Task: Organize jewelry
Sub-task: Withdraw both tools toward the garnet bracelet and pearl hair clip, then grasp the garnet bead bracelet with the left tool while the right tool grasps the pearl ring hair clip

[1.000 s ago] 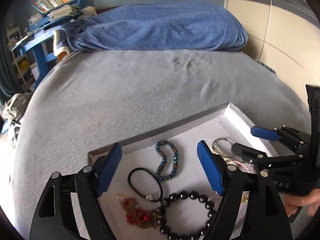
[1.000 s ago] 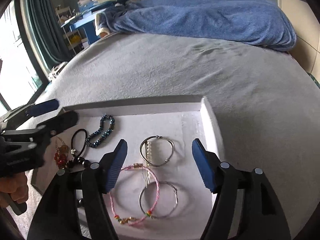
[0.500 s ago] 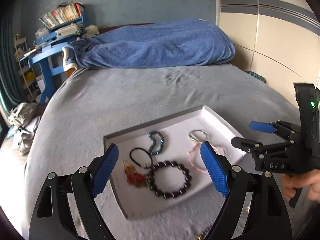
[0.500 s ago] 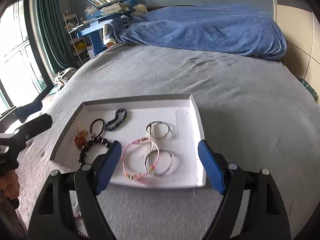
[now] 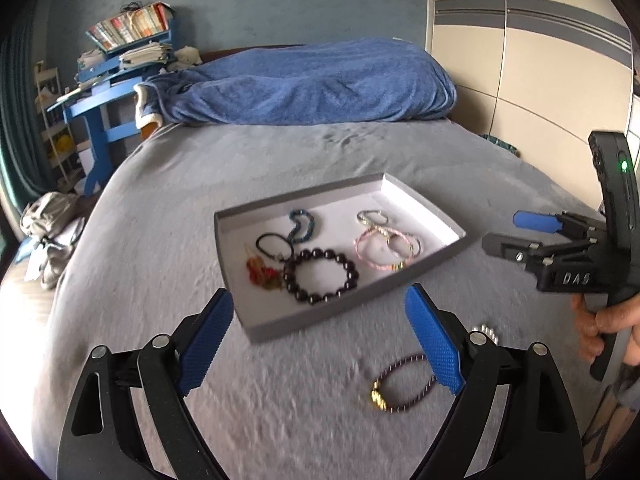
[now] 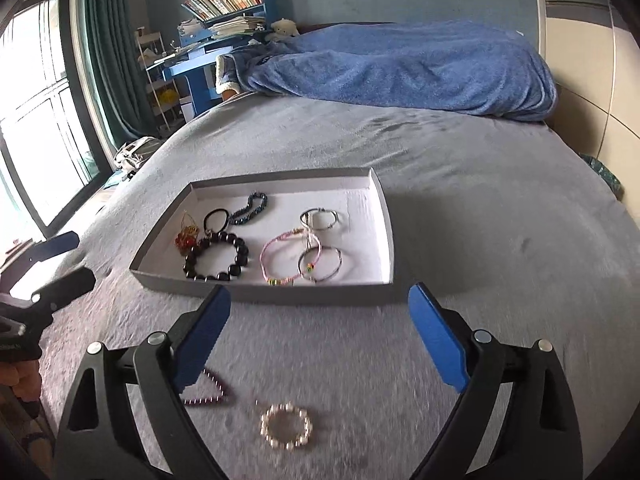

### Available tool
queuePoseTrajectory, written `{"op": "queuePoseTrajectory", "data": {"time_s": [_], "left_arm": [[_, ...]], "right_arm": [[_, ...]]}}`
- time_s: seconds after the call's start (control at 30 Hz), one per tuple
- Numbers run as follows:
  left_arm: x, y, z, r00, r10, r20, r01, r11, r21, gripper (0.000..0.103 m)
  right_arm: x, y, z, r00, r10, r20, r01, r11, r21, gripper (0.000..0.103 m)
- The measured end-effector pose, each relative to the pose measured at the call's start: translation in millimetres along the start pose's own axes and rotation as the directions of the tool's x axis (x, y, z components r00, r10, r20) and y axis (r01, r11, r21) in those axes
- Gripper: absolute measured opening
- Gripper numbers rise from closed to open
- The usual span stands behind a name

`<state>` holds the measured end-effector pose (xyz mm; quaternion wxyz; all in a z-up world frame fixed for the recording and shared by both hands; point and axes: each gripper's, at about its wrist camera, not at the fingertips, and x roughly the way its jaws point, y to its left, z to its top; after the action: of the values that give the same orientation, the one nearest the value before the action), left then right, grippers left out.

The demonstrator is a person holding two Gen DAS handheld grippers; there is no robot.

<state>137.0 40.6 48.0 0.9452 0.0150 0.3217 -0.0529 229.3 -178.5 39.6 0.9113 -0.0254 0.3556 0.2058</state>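
A grey tray with a white floor (image 5: 424,200) (image 6: 384,216) lies on the grey bed and holds several bracelets, among them a black bead bracelet (image 5: 320,276) (image 6: 216,258) and a pink cord bracelet (image 5: 380,246) (image 6: 280,260). On the bed in front of the tray lie a purple bead bracelet (image 5: 400,386) (image 6: 208,392) and a pearl bracelet (image 6: 286,426) (image 5: 486,330). My left gripper (image 5: 320,344) is open and empty above the bed, near the purple bracelet. My right gripper (image 6: 320,340) is open and empty above the pearl bracelet; it also shows in the left wrist view (image 5: 516,232).
A blue blanket (image 5: 304,84) (image 6: 400,68) is heaped at the head of the bed. A blue desk with books (image 5: 108,92) (image 6: 208,52) stands beyond the bed's left side. A cream wardrobe (image 5: 540,60) is at the right and a window (image 6: 36,120) at the left.
Both grippers have pulled back and up from over the tray. The tray now looks smaller and farther, and the two bracelets on the bed have come into view.
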Motion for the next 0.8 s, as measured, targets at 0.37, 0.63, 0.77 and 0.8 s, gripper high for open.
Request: {"op": "queuePoseTrajectory", "data": {"time_s": [0.37, 0.63, 0.77, 0.8], "left_arm": [[-6, -22, -45, 0.998, -0.029, -0.05, 0.032, 0.998, 0.063, 0.088], [-3, -38, -60, 0.997, -0.038, -0.073, 0.047, 0.992, 0.117, 0.088], [1, -39, -66, 0.995, -0.036, -0.09, 0.047, 0.991, 0.122, 0.088], [2, -39, -67, 0.995, -0.035, -0.094, 0.047, 0.991, 0.124, 0.088]], "right_arm": [[-16, -2, -43, 1.0, 0.0, -0.024, 0.0, 1.0, 0.006, 0.091], [-18, -14, -67, 0.999, 0.0, -0.04, 0.0, 1.0, 0.02, 0.091], [-20, -25, -83, 0.998, -0.012, -0.058, 0.012, 1.0, 0.01, 0.091], [-21, -27, -85, 0.998, -0.015, -0.061, 0.015, 1.0, 0.01, 0.091]]}}
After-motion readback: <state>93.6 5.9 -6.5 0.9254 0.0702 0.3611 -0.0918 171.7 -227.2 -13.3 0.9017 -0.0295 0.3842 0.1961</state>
